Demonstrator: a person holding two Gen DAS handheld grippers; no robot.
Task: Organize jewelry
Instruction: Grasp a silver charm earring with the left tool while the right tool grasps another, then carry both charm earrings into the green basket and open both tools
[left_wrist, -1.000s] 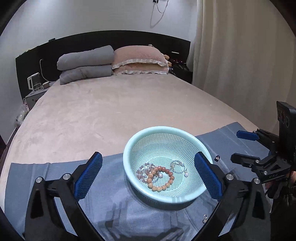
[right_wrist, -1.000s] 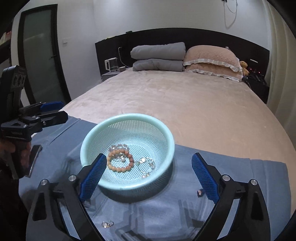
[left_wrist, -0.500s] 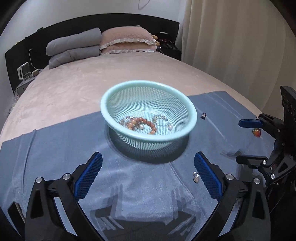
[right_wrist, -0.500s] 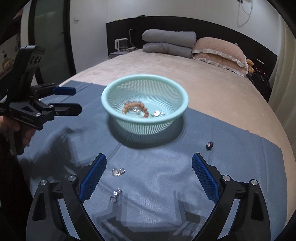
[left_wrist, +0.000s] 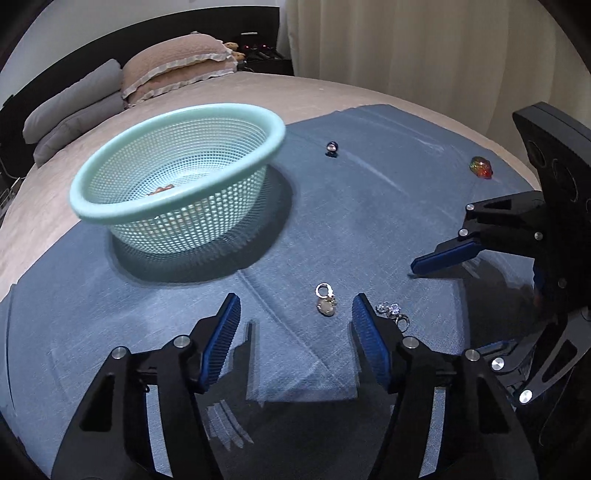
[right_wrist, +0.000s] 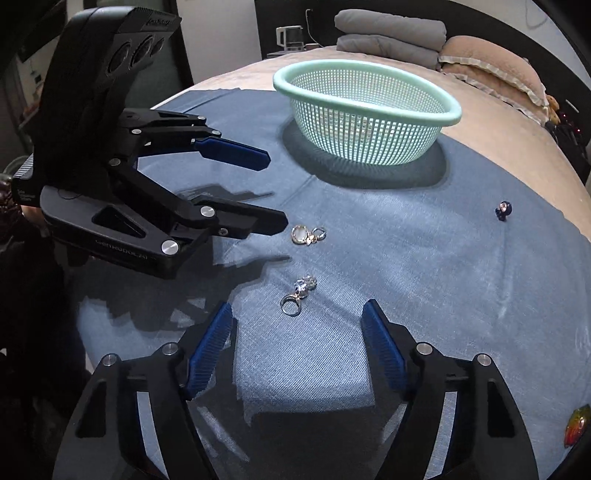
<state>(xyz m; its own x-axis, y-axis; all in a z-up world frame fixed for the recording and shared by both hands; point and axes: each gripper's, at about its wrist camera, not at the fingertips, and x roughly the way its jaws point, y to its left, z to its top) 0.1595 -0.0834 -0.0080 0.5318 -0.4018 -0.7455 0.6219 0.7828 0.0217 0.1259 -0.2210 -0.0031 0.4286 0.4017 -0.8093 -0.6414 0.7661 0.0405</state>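
Observation:
A mint mesh basket stands on a blue cloth on the bed, with a beaded bracelet barely visible inside. My left gripper is open, low over the cloth, with a pale-stone ring just ahead between its fingers. My right gripper is open, with a clear-gem ring just ahead of it. A dark blue ring and a red-green gem piece lie farther off.
Grey and pink pillows lie at the headboard. A curtain hangs along the bed's right side. A bedside stand with a kettle is at the far left.
Both grippers have dropped lower and pulled back from the basket toward the two rings at the cloth's near edge. Both jaws have narrowed slightly but stay open.

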